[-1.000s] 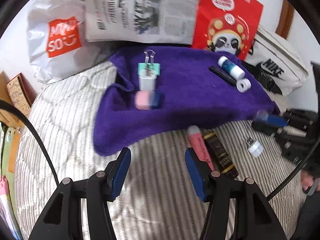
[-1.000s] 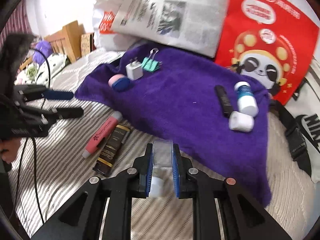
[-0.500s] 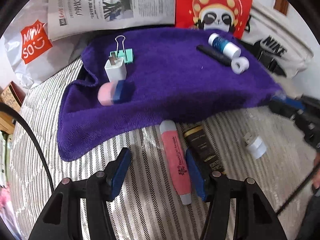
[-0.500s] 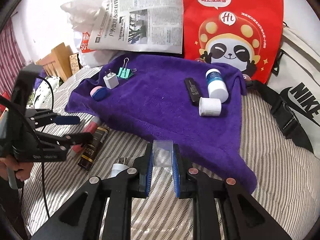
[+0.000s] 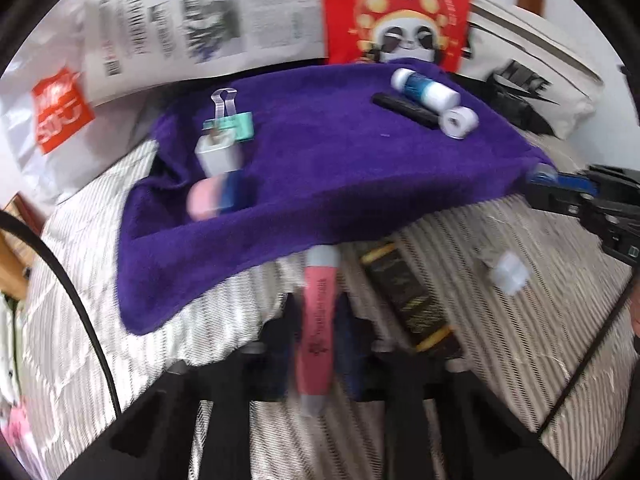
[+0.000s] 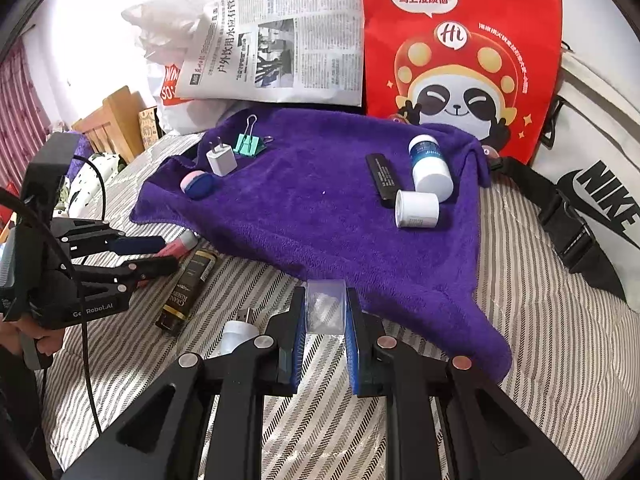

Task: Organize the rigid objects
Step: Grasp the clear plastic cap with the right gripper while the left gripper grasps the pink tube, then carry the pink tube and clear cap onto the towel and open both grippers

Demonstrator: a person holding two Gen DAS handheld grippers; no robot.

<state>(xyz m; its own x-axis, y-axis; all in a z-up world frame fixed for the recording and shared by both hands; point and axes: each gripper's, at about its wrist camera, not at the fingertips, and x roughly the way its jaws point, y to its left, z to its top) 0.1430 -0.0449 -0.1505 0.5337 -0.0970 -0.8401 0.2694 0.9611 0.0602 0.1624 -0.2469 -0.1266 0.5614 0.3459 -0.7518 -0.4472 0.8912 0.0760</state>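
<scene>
Left tool [image 5: 318,344] around pink tube [image 5: 318,320]

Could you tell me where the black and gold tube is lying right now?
The black and gold tube lies on the striped bedding, left in the right wrist view, beside the pink tube.

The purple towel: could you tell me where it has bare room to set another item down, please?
The purple towel is bare across its middle, between the white charger and the black stick, and along its near right corner. Its far-left and far-right ends are crowded.
</scene>
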